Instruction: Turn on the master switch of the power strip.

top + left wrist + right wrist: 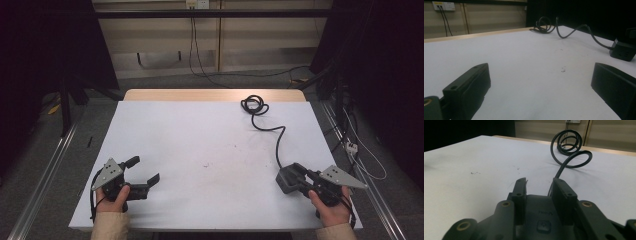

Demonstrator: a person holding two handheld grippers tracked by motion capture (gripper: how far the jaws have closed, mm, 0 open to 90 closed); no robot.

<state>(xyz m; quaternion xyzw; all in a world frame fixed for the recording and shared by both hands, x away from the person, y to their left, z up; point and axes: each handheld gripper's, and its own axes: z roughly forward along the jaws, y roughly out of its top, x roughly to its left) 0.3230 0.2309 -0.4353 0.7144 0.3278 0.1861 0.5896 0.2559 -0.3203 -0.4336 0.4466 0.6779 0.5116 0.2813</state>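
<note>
Right tongs (295, 176) clamped across the black power adapter (287, 180) at the counter's (200, 140) near right edge, left tongs (145, 172) open and empty; adapter looks rigid, fairly light, smooth-sided, best gripped on flat sides, while its stiff coiled cord (260, 115) may drag.

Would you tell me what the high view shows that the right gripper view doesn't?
High view: the left hand, the right hand, the open left gripper, the floor. Right gripper view: a button and faint lettering on the box, close between the jaws. Both: the right gripper closed on the box, its coiled cable, the white table.
</note>
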